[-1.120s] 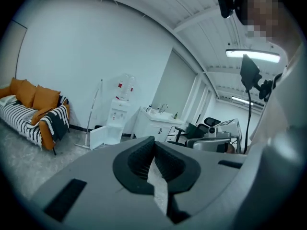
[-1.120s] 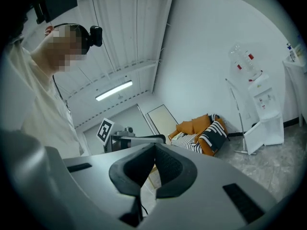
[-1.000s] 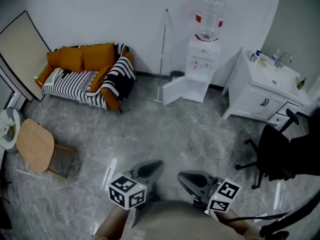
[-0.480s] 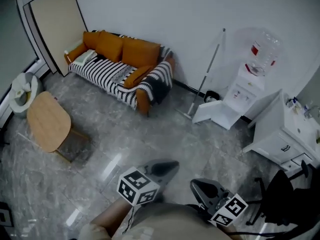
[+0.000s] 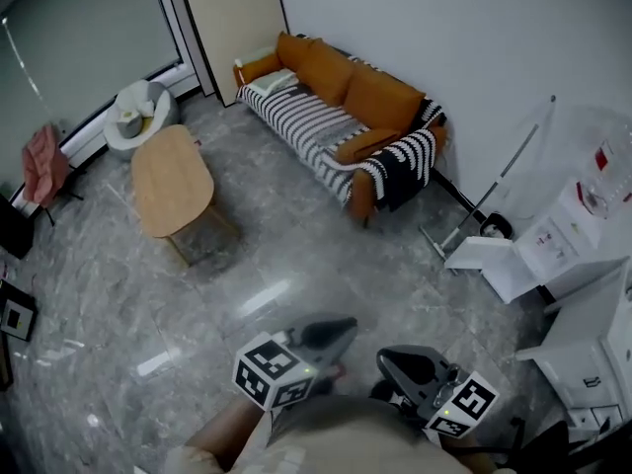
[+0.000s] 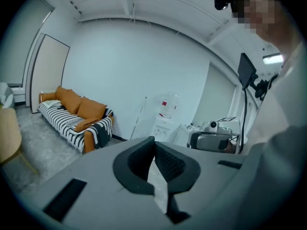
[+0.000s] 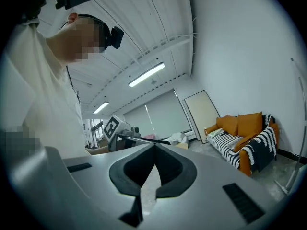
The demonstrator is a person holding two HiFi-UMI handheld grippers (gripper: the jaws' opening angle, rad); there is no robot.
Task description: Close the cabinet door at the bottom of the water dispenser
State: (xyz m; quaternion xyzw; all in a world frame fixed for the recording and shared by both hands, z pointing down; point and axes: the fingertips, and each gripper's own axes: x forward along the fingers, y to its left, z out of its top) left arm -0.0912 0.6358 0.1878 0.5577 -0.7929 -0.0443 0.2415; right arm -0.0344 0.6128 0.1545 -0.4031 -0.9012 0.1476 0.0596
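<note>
Currently standing well apart from the water dispenser (image 5: 578,237), set at the far right edge of the head view against the white wall (image 5: 444,28), with a clear bottle (image 5: 610,171) upside down on top. Bottom cabinet door (image 5: 482,256) not yet closed: swung wide open, sticking out to the left over the grey marbled floor (image 5: 296,255). Just left of that door, a mop (image 5: 499,188) leaning against the wall. Nearer and to the right of the dispenser, a white cabinet (image 5: 583,339), cut off by the picture edge.

Holding the left gripper (image 5: 339,328) low at the near edge, just left of the right gripper (image 5: 387,359), neither touching anything, each with a marker cube (image 5: 272,371) behind the jaws. In the left gripper view, jaws pressed together tip to tip, with nothing between them; beyond them, far off, the dispenser, with the sofa (image 5: 341,117) well to its left. Close by on the right in that view, the right gripper. In the right gripper view, jaws likewise closed and empty, aimed towards the window side of the room, with the sofa off to the right.

Further left along the same wall in the head view, that orange sofa under a black-and-white striped throw. Nearer and left of it, an oval wooden table (image 5: 173,181).
</note>
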